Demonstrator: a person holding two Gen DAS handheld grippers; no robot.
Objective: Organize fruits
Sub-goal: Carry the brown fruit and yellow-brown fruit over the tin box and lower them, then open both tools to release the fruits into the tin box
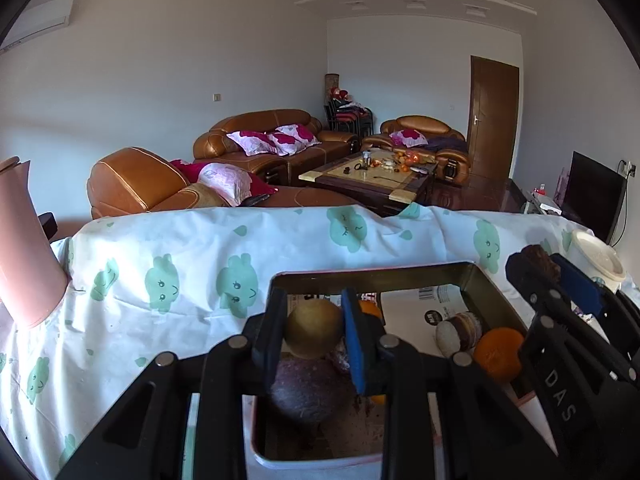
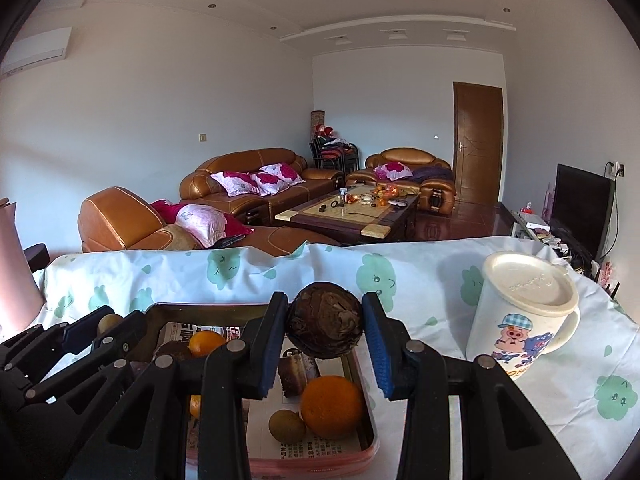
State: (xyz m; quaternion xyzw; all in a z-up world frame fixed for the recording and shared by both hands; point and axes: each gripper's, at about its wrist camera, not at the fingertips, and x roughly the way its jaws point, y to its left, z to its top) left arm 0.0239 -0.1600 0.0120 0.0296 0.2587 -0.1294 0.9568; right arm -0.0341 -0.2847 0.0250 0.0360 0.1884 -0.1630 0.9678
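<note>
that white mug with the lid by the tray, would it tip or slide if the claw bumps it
The mug looks tall for its base and already leans, so it would probably tip. It stands on a loose, wrinkled cloth, so it may drag rather than slide. Its lid seems only to rest on top and could pop off.

Two wrist fisheyes, close over shared tray (image 1: pixel 472 276), facing sofas (image 2: pixel 256 176)

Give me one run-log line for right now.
left claw: shut on tan fruit | right claw: shut on dark wrinkled fruit | both above tray
</note>
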